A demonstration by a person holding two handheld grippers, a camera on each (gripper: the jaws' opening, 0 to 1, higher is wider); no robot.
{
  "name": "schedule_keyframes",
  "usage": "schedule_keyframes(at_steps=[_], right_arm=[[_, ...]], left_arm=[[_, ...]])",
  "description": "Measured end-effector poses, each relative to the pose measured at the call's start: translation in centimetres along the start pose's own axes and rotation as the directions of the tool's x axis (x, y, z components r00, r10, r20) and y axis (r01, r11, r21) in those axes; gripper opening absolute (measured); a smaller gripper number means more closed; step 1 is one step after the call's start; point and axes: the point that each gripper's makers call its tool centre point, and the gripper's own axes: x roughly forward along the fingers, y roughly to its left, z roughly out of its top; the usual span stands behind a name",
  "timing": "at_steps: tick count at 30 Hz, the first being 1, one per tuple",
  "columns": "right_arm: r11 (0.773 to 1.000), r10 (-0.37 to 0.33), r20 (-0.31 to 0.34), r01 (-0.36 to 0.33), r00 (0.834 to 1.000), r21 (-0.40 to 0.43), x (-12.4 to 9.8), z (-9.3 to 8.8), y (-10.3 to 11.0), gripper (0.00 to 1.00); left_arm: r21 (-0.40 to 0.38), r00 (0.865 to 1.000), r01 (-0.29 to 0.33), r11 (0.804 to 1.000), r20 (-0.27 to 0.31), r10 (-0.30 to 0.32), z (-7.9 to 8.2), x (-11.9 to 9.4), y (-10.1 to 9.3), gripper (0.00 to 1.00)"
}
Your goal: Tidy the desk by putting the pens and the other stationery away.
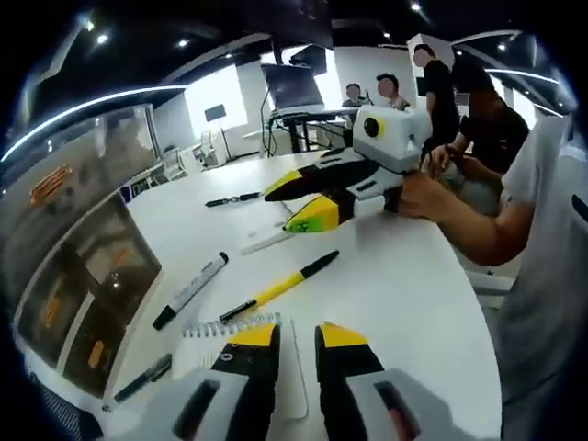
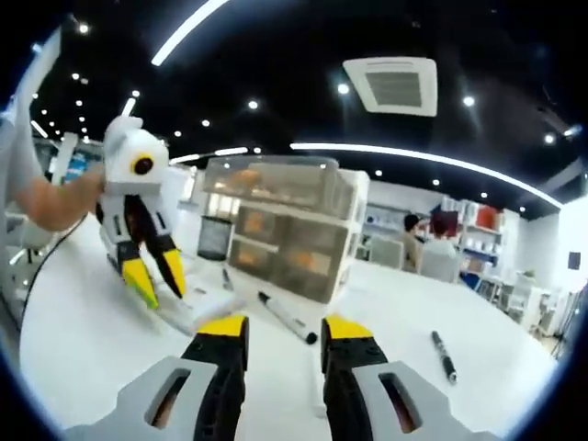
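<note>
Stationery is lying scattered across the white round worktop (image 1: pixel 413 303): a yellow-barrelled pen with a black cap (image 1: pixel 280 288) is resting just beyond a small spiral-bound white notepad (image 1: pixel 234 354), a white marker with a black cap (image 1: pixel 191 290) is sitting beside it toward the drawers, a black pen (image 1: pixel 144 377) is lying near the worktop's edge below the notepad, and another black pen (image 1: pixel 232 198) is lying farther off. The clear plastic drawer organiser (image 2: pixel 285 230), presumably where these things belong, is standing at the worktop's side, with its drawers looking closed. The left claw (image 1: pixel 296 342) is hovering over the notepad, jaws spread and gripping nothing. The right claw (image 2: pixel 284 335) is also standing spread and empty, hanging above the worktop near a light slender item (image 1: pixel 268 243) that is too blurred to identify; in the left gripper view its yellow tips are pointing down just past that item. Judging from this, the step in hand is a first pick-up. It would go best by lowering one claw squarely across a pen's barrel near its middle, jaws straddling it crosswise, closing firmly so the round barrel is not rolling away, while the other claw is opening a drawer. People are sitting at a far table.
</note>
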Motion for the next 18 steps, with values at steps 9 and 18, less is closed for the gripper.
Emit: schedule_keyframes(at_steps=[9,18], right_arm=[[0.999,0.016,0.005,-0.016,1.000,-0.028,0.1,0.2,0.2,0.28],[1.000,0.018,0.018,-0.017,1.000,-0.022,0.0,0.4,0.3,0.27]], left_arm=[[-0.021,0.999,-0.027,0.999,-0.026,0.026,-0.2,1.7,1.2,0.05],[-0.013,0.998,-0.025,1.000,-0.058,0.024,-0.4,2.5,1.1,0.06]])
